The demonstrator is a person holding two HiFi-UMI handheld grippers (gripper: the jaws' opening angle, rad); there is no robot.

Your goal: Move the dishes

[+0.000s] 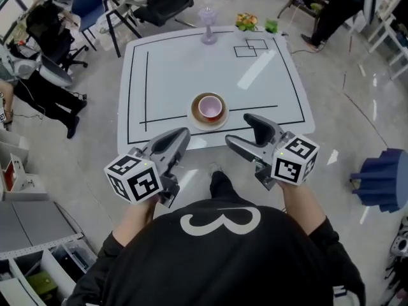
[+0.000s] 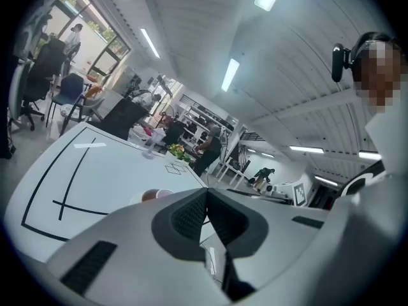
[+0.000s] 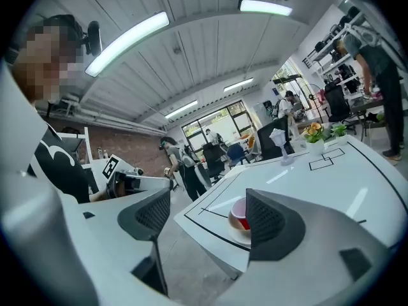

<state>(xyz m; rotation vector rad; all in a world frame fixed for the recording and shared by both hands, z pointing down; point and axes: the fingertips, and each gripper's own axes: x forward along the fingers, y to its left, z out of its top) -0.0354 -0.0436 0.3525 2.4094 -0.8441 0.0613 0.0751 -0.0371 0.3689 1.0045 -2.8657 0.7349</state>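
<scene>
The right gripper [image 3: 207, 196] is hanging there with its jaws spread about as wide as they go, nothing between the pads and not touching anything. The left gripper [image 2: 207, 193] is doing the opposite: pads pressed together, gripping nothing. Both are hovering side by side, apart from each other, over the edge of the white table [image 1: 172, 69] closest to the person.

Just ahead of them, roughly in line with the gap between the two, a pink cup [image 1: 210, 107] is standing upright on a saucer [image 1: 192, 117], sitting on one of the black lines marked on the tabletop. In the right gripper view it's peeking out from behind one jaw, but it's well clear of the pads.

Way out past the cup, a stemmed glass [image 1: 208, 25] is standing at the far edge, with a little flower pot [image 1: 245, 21] off toward the right gripper's side. Around the table it's grey floor, office chairs [image 1: 159, 2] and people working at desks.
</scene>
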